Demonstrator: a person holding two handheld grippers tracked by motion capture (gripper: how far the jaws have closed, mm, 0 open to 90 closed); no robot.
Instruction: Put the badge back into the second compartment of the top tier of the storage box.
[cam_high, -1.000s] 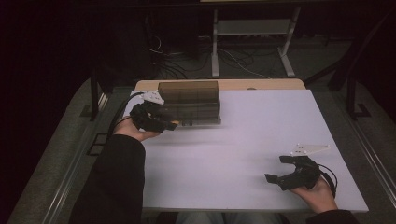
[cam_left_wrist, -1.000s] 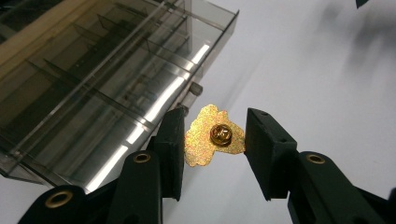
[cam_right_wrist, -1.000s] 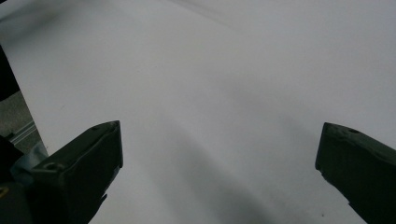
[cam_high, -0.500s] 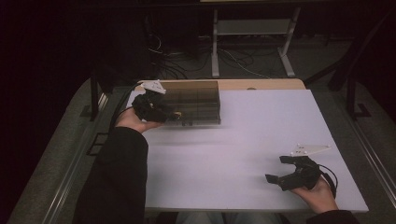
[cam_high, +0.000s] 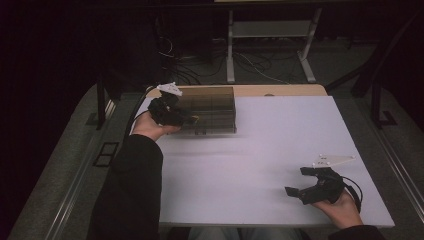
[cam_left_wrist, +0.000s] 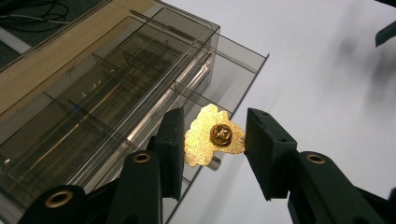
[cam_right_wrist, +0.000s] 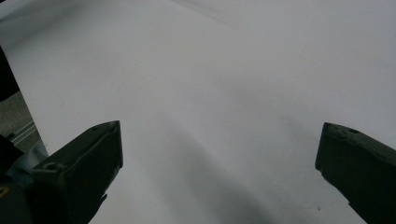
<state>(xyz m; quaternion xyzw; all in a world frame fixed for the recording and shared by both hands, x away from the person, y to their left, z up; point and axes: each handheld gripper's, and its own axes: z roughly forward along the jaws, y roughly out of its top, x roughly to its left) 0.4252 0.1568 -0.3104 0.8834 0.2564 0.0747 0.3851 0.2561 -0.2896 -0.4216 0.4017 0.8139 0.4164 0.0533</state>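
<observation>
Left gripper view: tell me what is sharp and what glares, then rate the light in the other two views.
Left gripper view: gold pin sharp and glinting between the pads, smoked organizer box streaked with reflections. High view: dim, the white table the one bright patch. Right gripper view: soft grey shadows on the tabletop, jaws blurred and wide apart.

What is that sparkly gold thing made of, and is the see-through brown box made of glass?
The small gold glittery pin badge looks like metal: it shines yellow, has a grainy sparkle and a round brass-like clasp in its middle. The smoky brown see-through drawer box is more likely hard plastic than glass: its walls and dividers are thin, smooth and glossy with crisp edges. It cannot be told for sure.
</observation>
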